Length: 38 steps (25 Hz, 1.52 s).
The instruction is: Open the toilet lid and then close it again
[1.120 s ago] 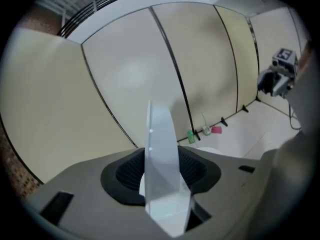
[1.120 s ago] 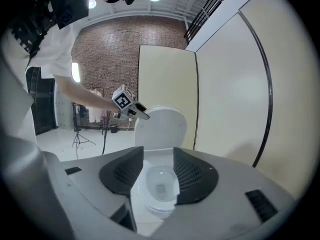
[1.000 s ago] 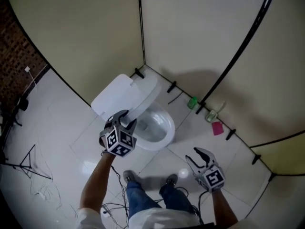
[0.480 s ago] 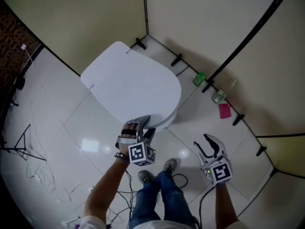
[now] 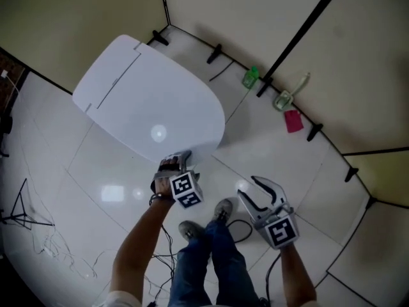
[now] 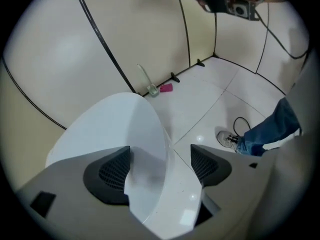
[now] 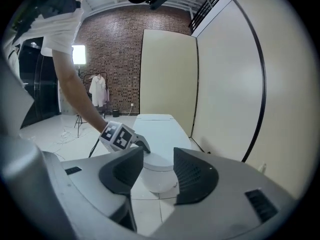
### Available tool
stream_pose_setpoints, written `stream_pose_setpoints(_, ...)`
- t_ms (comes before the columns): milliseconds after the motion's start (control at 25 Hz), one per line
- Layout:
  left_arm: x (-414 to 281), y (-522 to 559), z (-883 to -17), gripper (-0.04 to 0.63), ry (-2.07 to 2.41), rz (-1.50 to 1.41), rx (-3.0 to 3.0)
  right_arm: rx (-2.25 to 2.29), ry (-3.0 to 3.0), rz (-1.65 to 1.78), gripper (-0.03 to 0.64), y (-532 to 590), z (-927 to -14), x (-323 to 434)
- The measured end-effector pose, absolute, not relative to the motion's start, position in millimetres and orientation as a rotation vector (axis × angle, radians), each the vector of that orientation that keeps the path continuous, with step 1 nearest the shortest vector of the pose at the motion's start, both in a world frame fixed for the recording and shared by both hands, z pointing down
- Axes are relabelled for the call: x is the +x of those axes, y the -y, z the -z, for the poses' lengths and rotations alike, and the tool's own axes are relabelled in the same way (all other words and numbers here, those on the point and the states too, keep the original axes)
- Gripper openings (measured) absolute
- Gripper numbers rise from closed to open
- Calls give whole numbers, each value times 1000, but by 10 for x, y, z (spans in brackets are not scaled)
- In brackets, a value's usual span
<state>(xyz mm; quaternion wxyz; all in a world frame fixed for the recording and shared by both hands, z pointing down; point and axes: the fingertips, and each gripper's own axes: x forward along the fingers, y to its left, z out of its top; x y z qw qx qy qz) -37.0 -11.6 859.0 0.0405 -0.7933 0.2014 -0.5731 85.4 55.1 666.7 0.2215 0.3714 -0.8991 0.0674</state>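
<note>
Toilet lid (image 5: 153,107): lying flat and shut over the bowl, filling the 10 to 11 o'clock part of the head view, hinge end toward the wall at 11 o'clock, rounded front lip toward 6 o'clock. It is judged to be rigid moulded plastic, light for its span, glossy and therefore likely slippery under the pads. Being hinged at the rear, it should swing rather than lift free, and would probably slam if let go partway. The best hold is judged to be the front lip, farthest from the hinge, one pad above and one below the edge. Left gripper (image 5: 181,160): placed at that front lip, just below picture centre, pointing steeply down. Its jaws have just been opening and are seen wide apart in the left gripper view, with the lid's edge between them but neither pad pressing on it, so nothing is gripped. Right gripper (image 5: 254,190): at 5 o'clock, well apart from the toilet, over glossy floor tile, jaws partly spread with nothing between them.
</note>
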Motion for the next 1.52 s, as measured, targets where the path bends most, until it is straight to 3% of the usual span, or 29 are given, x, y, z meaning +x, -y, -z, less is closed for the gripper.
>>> stream_pose_setpoints(280, -299, 87, -8434, 376, -720, 1647, -2636, 1077, 2483, -197, 176, -611, -6589, 971)
stream_pose_setpoints(560, 86, -132, -6578, 374, -957, 814, -3171, 1139, 2544, -166, 176, -479, -5900, 1081)
stream_pose_setpoints(800, -204, -442, -4916, 374, -991, 283, -3209, 1168, 2659, -133, 176, -400, -4845, 934)
stream_pose_setpoints(1160, -659, -851, -3853, 374, -1111, 184, -3098, 1099, 2801, -147, 176, -629, -4069, 577)
stream_pose_setpoints(1520, -864, -969, -3591, 374, -1166, 129, -3032, 914, 2773, 45, 176, -749, -3976, 187)
